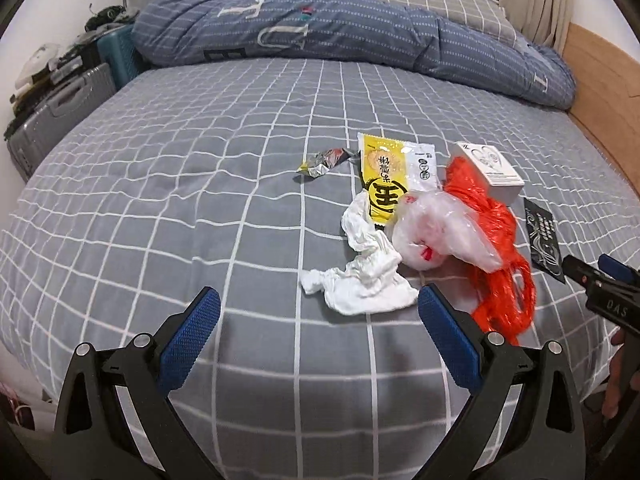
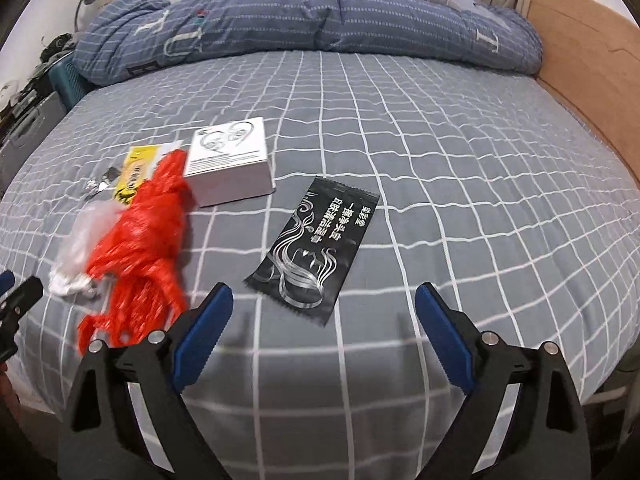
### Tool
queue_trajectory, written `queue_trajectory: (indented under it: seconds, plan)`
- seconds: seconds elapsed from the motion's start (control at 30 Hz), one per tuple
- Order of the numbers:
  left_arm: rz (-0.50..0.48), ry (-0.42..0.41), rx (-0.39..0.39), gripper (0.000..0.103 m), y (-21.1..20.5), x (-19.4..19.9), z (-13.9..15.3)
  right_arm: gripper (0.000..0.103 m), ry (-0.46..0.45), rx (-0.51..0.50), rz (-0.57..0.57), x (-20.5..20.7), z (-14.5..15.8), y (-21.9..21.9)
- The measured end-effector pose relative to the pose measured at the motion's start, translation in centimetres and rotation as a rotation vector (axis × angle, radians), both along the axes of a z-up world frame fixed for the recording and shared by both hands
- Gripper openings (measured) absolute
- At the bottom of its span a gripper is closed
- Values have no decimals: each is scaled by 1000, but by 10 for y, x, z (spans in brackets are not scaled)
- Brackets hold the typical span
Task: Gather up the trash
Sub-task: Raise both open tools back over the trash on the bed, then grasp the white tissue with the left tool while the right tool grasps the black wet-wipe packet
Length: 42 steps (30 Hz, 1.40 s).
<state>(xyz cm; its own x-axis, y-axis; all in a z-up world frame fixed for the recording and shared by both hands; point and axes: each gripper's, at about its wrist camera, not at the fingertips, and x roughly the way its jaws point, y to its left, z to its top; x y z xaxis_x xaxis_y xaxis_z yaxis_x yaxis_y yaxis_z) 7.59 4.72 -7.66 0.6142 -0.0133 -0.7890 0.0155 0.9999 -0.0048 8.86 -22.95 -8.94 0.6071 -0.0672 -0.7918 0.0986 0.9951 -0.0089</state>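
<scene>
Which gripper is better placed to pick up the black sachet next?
Probably the right gripper: open, with the black sachet lying just ahead between its fingers. The left gripper faces the white tissue instead.

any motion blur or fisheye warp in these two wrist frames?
Left wrist view: strong fisheye bend in the bed sheet grid, dark corner vignette, trash sharp, including the yellow packet. Right wrist view: same warp; the red plastic bag is smeared by motion blur, while the black sachet print stays readable. Soft, even light, no harsh glare in either.

Two wrist fisheyes side by side, angled down over the bed [image 1: 240, 160], sharing the red bag [image 2: 144, 236].
</scene>
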Motion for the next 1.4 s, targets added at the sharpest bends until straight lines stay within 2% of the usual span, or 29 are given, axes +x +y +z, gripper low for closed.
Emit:
queue_trajectory:
  seconds: [0.2, 0.37, 0.57, 0.67, 0.73, 0.93, 0.97, 1.03, 1.17, 1.23, 1.4]
  plan:
    - [-37, 30, 11, 95, -6, 16, -11, 86, 34, -4, -12, 28, -12, -6]
    - [-71, 66, 8, 84, -11, 29, -22, 82, 64, 19, -21, 47, -20, -9]
    - [-106, 97, 10, 65, -17, 39, -33, 75, 82, 47, -26, 62, -24, -12]
    - [-117, 111, 1, 52, -19, 44, -36, 72, 101, 52, -27, 69, -30, -11]
    - [-124, 123, -15, 39, -21, 47, -38, 71, 105, 52, -29, 73, -32, -10]
    - [-128, 129, -36, 22, -20, 49, -40, 64, 116, 62, -39, 78, -36, -10]
    - [-130, 129, -37, 21, -20, 50, -40, 62, 121, 67, -45, 79, -37, -11]
    - [-129, 131, -40, 19, -19, 50, -40, 51, 127, 65, -52, 80, -37, -11]
    - [-125, 126, -45, 17, -18, 48, -37, 39, 133, 62, -44, 81, -36, -12]
    - [-119, 123, -49, 16, -17, 47, -36, 30, 129, 60, -42, 81, -34, -12]
    - [-107, 100, -44, 16, -14, 45, -28, 26, 99, 60, -32, 77, -25, -12]
